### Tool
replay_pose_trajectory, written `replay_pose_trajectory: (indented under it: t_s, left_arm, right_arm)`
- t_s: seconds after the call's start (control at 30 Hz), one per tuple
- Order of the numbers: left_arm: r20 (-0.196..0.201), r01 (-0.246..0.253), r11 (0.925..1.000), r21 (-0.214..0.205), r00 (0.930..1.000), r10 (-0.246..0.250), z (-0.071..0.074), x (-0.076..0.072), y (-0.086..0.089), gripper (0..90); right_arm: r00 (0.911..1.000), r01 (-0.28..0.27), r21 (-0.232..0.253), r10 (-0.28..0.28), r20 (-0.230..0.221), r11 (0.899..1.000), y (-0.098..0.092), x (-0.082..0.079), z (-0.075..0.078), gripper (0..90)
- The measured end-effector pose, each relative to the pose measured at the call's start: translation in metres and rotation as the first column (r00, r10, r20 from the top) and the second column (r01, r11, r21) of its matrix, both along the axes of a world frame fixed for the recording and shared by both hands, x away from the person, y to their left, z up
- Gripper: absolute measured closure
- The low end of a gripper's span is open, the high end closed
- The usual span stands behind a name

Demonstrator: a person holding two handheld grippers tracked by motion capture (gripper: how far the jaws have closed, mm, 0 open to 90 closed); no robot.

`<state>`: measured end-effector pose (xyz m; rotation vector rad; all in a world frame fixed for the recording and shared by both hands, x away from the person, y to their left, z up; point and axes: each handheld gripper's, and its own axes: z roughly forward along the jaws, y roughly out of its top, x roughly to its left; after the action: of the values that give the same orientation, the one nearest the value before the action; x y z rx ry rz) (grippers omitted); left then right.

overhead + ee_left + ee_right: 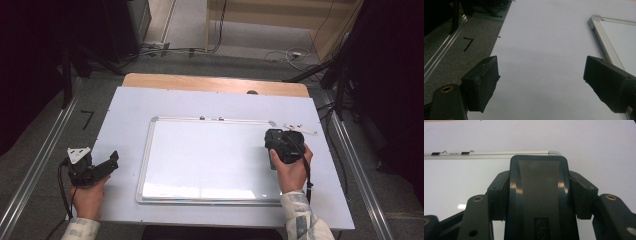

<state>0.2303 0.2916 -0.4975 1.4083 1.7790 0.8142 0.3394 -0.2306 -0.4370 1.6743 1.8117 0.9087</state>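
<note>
Light falls from above onto the pale desk [125,200], which shows bright while the room to the far left and right sinks into near black. The whiteboard [200,155] carries a soft white glare along its near edge. The high view is slightly soft and grainy. In the left gripper view the near tongs [541,85] look dark and blurred. In the right gripper view, highlights streak the eraser [539,195].

White tabletop [125,150], pale strip [300,129] by its right edge
</note>
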Motion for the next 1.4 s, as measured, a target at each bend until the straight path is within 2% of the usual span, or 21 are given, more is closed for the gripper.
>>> replay_pose_trajectory:
  t_s: [0.4,0.67,0.97,1.1,1.4]
  left_arm:
    - [0.006,-0.003,1.0000,-0.005,1.0000,0.003,0.000,0.000,0.000,13.5]
    - [-0.001,-0.004,1.0000,-0.006,1.0000,0.004,0.000,0.000,0.002,13.5]
    - [0.005,-0.002,1.0000,-0.005,1.0000,0.002,0.000,-0.001,0.001,13.5]
    - [0.003,-0.003,1.0000,-0.006,1.0000,0.003,0.000,-0.001,0.002,13.5]
    - [0.003,-0.004,1.0000,-0.005,1.0000,0.004,0.000,-0.001,0.002,13.5]
  right_arm:
    - [0.9988,0.040,-0.036,-0.041,-0.028,0.999,0.005,0.038,-0.014,39.1]
    - [0.9960,0.059,-0.061,-0.062,-0.064,0.996,0.006,0.063,-0.025,39.1]
    - [0.9959,0.052,-0.073,-0.057,-0.071,0.996,0.013,0.078,-0.030,39.1]
    - [0.9940,0.054,-0.084,-0.062,-0.090,0.995,0.014,0.084,-0.036,39.1]
    - [0.9915,0.057,-0.106,-0.069,-0.111,0.993,0.015,0.090,-0.046,39.0]
